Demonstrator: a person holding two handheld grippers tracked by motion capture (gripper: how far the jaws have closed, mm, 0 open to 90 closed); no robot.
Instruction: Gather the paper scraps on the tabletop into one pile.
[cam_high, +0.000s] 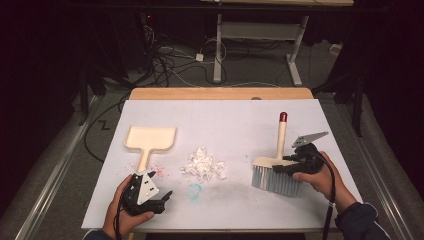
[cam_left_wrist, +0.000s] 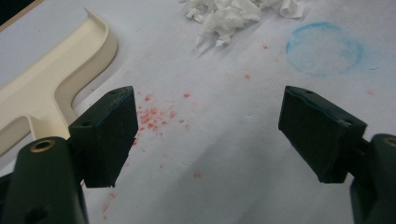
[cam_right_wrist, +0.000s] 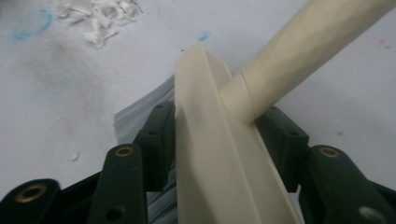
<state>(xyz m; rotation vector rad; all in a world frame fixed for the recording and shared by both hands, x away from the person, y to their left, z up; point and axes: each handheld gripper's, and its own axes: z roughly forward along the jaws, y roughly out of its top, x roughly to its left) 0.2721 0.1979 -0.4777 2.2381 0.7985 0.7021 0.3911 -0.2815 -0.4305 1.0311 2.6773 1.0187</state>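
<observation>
At the near edge of the bench (cam_high: 310, 210), toward its left corner, the left hand-held gripper (cam_high: 167, 196) rests low with its jaws spread wide and nothing between them; in the left gripper view they frame bare surface speckled with red crumbs (cam_left_wrist: 156, 114).

Toward the near right corner, the right hand-held gripper (cam_high: 280, 167) sits astride the brush (cam_high: 277, 172). In the right gripper view its jaws flank the cream head block (cam_right_wrist: 219, 154), one on each side; they look close against it, but whether the pads press firmly I cannot tell. The grey bristles (cam_high: 275, 182) point toward the near edge, and the handle with its red tip (cam_high: 283, 117) runs toward the far edge.

Around the middle of the bench lies the pile of torn white paper (cam_high: 204, 165), with a faint blue ring (cam_high: 195, 190) just nearer than it. Farther left lies the cream dustpan (cam_high: 150, 140), flat, its handle pointing at the left hand-held gripper.

The step in hand looks like taking up the brush, before any sweeping. The next move seems to call for a secure pinch on the head block, then lifting the brush and carrying it left to the right side of the paper, while the left hand-held gripper takes the dustpan handle.
</observation>
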